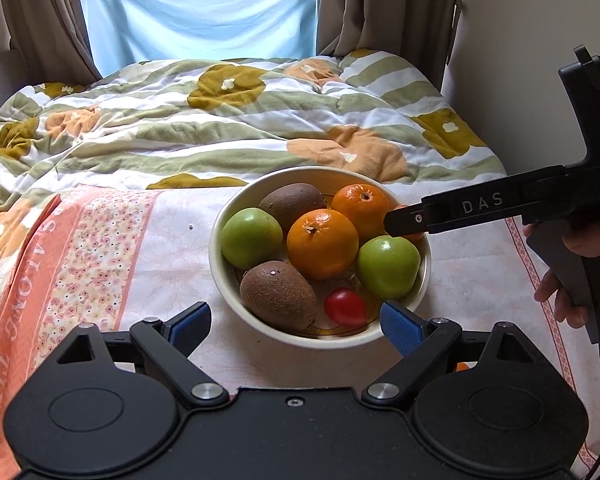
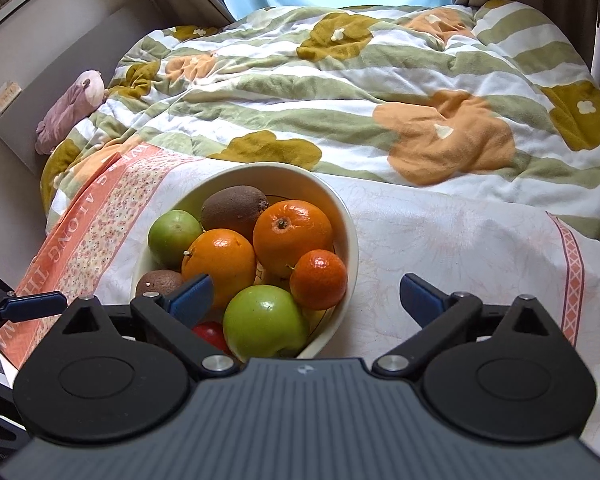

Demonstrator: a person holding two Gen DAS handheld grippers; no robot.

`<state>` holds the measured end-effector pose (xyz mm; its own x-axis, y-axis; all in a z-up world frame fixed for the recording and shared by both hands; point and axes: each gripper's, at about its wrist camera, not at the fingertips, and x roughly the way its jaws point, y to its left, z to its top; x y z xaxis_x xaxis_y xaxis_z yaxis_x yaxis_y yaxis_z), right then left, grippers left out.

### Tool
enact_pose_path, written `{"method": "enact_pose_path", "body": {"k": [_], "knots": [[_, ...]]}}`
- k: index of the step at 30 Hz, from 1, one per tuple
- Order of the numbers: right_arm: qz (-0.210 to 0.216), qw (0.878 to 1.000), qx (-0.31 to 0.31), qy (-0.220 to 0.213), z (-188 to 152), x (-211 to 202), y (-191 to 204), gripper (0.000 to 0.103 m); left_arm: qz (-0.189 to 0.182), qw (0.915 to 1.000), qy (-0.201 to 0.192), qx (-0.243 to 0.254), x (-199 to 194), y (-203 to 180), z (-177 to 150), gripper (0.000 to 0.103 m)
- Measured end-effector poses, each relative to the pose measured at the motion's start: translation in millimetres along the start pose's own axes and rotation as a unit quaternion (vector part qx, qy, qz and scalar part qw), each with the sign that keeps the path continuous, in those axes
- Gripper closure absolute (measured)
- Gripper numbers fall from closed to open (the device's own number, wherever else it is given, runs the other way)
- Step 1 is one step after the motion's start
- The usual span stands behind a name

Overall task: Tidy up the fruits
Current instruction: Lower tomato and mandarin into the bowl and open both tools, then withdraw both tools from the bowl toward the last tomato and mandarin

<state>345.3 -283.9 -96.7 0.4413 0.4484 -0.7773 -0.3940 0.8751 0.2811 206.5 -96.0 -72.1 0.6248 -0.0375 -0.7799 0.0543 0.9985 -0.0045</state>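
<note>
A cream bowl [image 1: 425,258] stands on a white and orange cloth [image 1: 100,248] and holds two kiwis [image 1: 278,294], two green apples [image 1: 387,266], two oranges [image 1: 322,244], a small mandarin [image 2: 318,279] and a red tomato [image 1: 345,306]. My left gripper [image 1: 296,326] is open and empty at the bowl's near rim. My right gripper [image 2: 306,300] is open and empty above the bowl's [image 2: 350,240] near right side, over a green apple [image 2: 264,324]. In the left wrist view its black finger [image 1: 404,220] reaches over the bowl from the right.
The cloth lies on a bed with a flowered green-striped quilt [image 1: 220,120]. Curtains and a window [image 1: 196,12] are behind. A pink soft toy [image 2: 70,110] lies at the bed's left edge by the wall.
</note>
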Motion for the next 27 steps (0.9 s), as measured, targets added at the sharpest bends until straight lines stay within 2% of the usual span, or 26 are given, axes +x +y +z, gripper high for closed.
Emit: {"method": "enact_pose_path", "body": {"k": [15,27], "knots": [[-0.029,0.998,-0.019,-0.052,-9,-61,21,0.000,0.008,0.9989,-0.045,0.005,-47,7,-4,0.009],[-0.064,0.993,-0.020,-0.094,-40,-125,55,0.000,-0.003,0.9968,-0.076,0.024,-96,21,-27,0.009]]}}
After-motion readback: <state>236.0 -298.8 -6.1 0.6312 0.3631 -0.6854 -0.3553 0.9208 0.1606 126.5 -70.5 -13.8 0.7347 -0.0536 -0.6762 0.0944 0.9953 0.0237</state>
